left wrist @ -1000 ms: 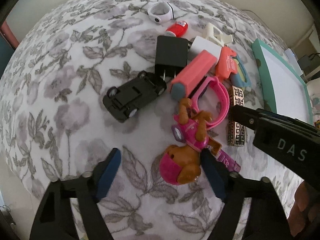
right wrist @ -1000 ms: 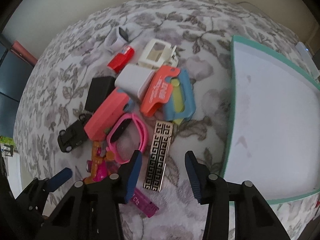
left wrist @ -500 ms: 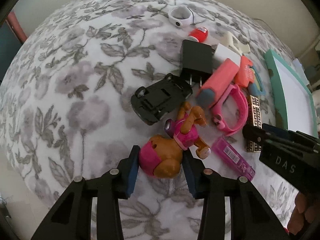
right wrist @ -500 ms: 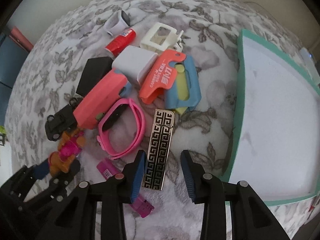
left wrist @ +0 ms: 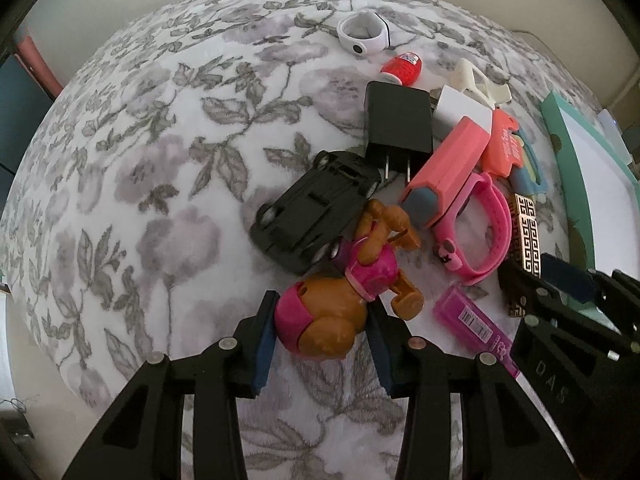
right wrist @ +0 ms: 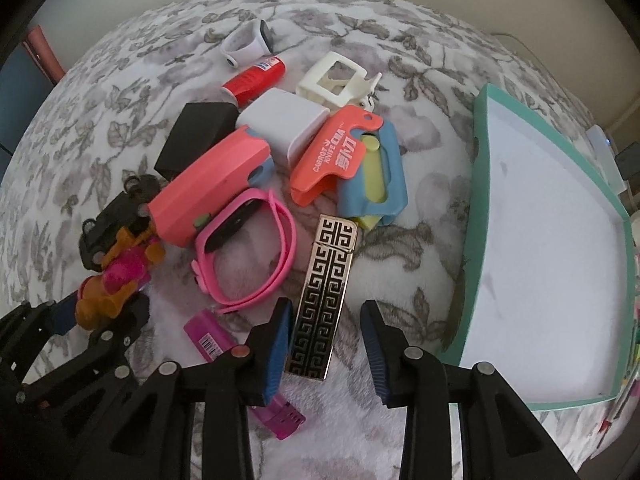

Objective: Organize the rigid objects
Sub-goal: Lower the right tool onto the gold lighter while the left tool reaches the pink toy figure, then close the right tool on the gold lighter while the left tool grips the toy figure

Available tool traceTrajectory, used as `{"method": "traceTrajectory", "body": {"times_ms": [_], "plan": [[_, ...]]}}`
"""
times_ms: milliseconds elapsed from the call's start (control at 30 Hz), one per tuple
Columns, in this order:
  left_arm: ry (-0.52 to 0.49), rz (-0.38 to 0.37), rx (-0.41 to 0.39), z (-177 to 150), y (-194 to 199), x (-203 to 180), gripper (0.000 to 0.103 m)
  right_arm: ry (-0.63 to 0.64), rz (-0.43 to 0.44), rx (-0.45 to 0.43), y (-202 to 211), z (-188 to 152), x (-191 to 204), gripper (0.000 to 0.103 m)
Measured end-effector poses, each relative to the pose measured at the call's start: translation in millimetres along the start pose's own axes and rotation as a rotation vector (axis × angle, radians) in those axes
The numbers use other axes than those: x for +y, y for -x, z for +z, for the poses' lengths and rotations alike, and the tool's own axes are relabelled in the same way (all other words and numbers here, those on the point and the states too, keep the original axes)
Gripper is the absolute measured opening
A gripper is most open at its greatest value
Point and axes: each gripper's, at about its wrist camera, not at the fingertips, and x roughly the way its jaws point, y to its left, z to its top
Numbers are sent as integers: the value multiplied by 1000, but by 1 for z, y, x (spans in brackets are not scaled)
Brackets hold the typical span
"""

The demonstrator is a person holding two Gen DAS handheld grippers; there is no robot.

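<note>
Underneath, a floral bedspread (left wrist: 168, 168); left fingers (left wrist: 264, 340) pinch the toy dog (left wrist: 328, 312), right fingers (right wrist: 280, 344) closing.

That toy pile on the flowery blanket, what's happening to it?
A person is sorting it with a gripper in each hand. The left gripper has its fingers clamped on the head of the toy dog, which lies on the blanket. The right gripper is closing around the gold lighter, with a gap showing on one side. The teal box beside the pile has nothing in it yet.
</note>
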Motion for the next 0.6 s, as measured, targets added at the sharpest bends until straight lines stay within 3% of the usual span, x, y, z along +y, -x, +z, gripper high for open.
{"method": "traceTrajectory", "body": {"times_ms": [100,367,600], "plan": [[8,9,20,5,0,-3,44,16,4,3,1,-5,5,25],[36,42,82,15,1,-12,44,-38,89,12,5,-15,-2,23],[78,53,75,24,20,-10,44,-100,161,-2,15,-15,-12,22]]}}
